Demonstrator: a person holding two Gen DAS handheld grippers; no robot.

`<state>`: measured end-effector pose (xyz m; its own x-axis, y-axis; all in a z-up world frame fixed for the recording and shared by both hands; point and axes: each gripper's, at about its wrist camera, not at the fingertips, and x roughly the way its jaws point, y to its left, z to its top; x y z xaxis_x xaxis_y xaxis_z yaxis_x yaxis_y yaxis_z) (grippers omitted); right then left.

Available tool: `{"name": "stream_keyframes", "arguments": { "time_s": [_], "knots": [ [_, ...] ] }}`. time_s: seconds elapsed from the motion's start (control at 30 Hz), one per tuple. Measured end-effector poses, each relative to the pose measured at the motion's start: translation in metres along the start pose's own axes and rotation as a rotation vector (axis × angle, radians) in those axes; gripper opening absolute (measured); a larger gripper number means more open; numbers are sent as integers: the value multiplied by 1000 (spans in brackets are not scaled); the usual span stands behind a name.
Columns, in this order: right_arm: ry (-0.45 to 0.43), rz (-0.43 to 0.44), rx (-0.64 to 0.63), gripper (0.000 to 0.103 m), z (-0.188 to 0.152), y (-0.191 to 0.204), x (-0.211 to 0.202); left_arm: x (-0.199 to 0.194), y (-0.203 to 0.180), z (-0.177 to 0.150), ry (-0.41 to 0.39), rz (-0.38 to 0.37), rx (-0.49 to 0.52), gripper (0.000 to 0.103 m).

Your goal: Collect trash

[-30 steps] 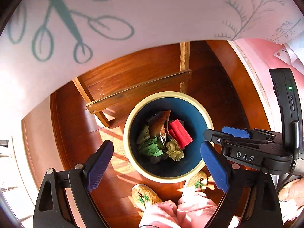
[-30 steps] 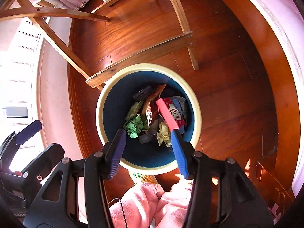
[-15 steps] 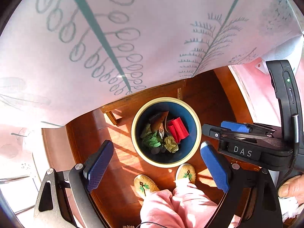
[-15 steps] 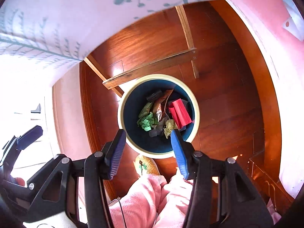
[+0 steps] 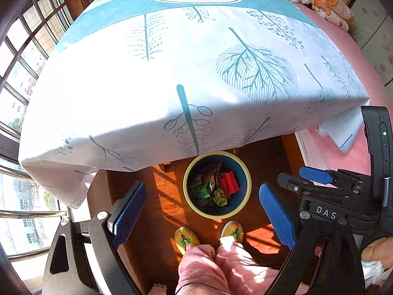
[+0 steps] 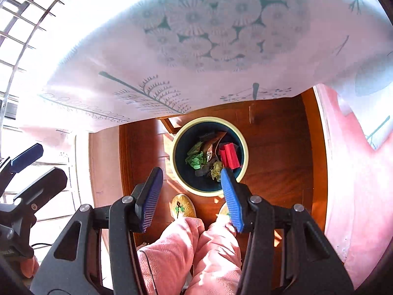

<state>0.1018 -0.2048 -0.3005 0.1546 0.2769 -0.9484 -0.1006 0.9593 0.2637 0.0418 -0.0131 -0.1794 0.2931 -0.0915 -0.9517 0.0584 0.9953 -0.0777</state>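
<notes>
A round bin (image 5: 247, 177) with a cream rim and dark blue inside stands on the wooden floor, partly under the table edge; it also shows in the right wrist view (image 6: 245, 147). In it lie a red packet (image 5: 229, 184), green crumpled paper (image 5: 202, 193), a yellow-green wad (image 5: 220, 198) and a brown wrapper (image 5: 211, 172). My left gripper (image 5: 201, 215) is open and empty, high above the floor. My right gripper (image 6: 191, 196) is open and empty, also high above the bin; it shows in the left wrist view (image 5: 316, 179) too.
A table with a white and teal leaf-print cloth (image 5: 172, 73) fills the upper view, and no objects show on it. The person's pink trousers (image 5: 221, 268) and yellow slippers (image 5: 186, 239) stand before the bin. Windows (image 5: 22, 73) are at left, a pink bed (image 5: 348, 49) at right.
Both grippers have risen well away from the bin, which now looks smaller. The table top has come into view. Both stay open and empty.
</notes>
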Motion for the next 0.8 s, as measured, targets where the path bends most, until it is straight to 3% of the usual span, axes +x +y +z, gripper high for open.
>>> {"name": "stream_keyframes", "arguments": {
  "time_s": [0.43, 0.8],
  "knots": [
    [-98, 31, -13, 46, 42, 16, -119, -118, -10, 64, -155, 33, -35, 94],
    [-242, 12, -115, 46, 82, 49, -226, -210, -7, 116, -293, 77, -126, 94]
  ]
}}
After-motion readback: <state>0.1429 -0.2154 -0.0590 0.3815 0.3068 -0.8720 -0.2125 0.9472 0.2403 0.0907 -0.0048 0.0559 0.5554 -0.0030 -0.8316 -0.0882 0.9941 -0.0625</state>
